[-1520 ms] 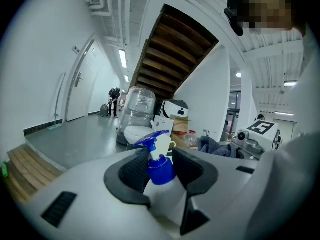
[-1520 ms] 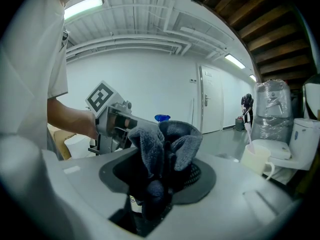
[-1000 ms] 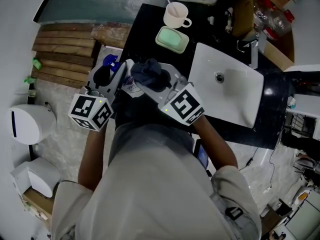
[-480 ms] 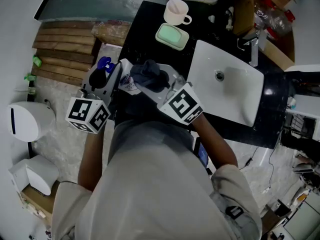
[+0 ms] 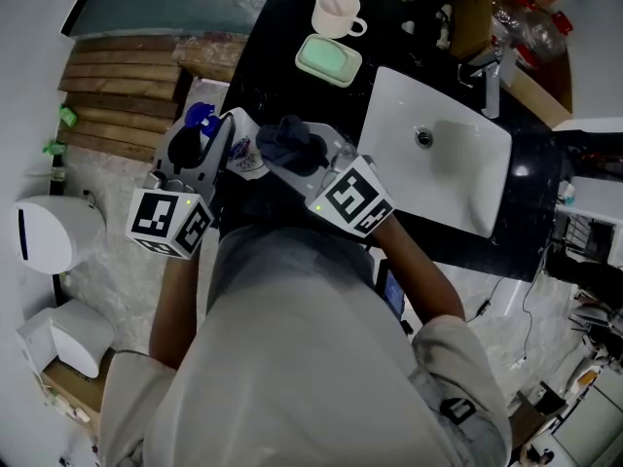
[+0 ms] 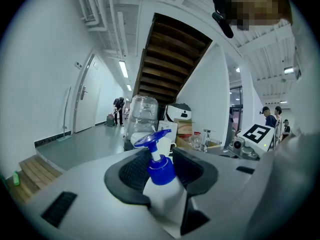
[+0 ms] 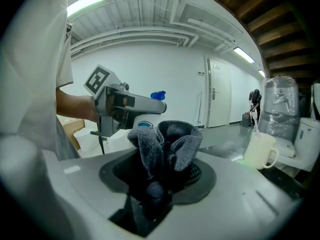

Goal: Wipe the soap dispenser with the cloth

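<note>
Grey cloth (image 7: 165, 146) is clenched in our right gripper (image 5: 310, 159), touching the soap dispenser (image 6: 161, 171) on its right. Our left gripper (image 5: 216, 136) grips the bottle, so we'd wipe leftward.

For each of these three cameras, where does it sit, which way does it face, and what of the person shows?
Head view: on the person's head, facing steeply down at the counter and sink; shirt, forearms, left gripper and right gripper show.
Left gripper view: on the left gripper, looking along its fingers, shut on the soap dispenser; shirt at right.
Right gripper view: on the right gripper, looking along fingers shut on the cloth; left forearm at left.
Shared: head and right gripper views both show the mug.
</note>
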### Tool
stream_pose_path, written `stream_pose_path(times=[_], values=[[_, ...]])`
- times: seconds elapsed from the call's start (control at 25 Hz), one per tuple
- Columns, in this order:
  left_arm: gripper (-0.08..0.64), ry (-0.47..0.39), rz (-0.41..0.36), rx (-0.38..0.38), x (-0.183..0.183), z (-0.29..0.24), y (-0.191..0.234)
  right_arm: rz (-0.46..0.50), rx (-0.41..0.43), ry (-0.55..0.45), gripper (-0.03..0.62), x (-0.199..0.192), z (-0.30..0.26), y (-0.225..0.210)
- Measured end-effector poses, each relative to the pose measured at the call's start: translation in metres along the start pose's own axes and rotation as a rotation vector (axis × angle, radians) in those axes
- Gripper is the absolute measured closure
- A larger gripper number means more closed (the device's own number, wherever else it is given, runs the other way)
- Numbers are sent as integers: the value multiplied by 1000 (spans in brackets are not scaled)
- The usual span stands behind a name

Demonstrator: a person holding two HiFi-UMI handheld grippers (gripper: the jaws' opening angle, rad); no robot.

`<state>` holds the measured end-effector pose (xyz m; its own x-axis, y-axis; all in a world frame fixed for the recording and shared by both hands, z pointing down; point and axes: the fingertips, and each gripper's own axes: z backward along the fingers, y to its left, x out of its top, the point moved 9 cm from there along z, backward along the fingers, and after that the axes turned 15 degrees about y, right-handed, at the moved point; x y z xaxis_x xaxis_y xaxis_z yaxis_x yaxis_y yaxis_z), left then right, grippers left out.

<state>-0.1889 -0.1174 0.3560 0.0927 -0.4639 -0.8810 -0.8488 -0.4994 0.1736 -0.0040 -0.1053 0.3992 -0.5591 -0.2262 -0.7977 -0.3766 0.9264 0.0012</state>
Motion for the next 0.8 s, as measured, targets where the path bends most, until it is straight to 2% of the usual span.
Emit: stream_pose_path(times=[0.8], values=[[410, -9, -4, 6, -2, 2, -4, 3, 2, 56, 433, -19, -2, 5]])
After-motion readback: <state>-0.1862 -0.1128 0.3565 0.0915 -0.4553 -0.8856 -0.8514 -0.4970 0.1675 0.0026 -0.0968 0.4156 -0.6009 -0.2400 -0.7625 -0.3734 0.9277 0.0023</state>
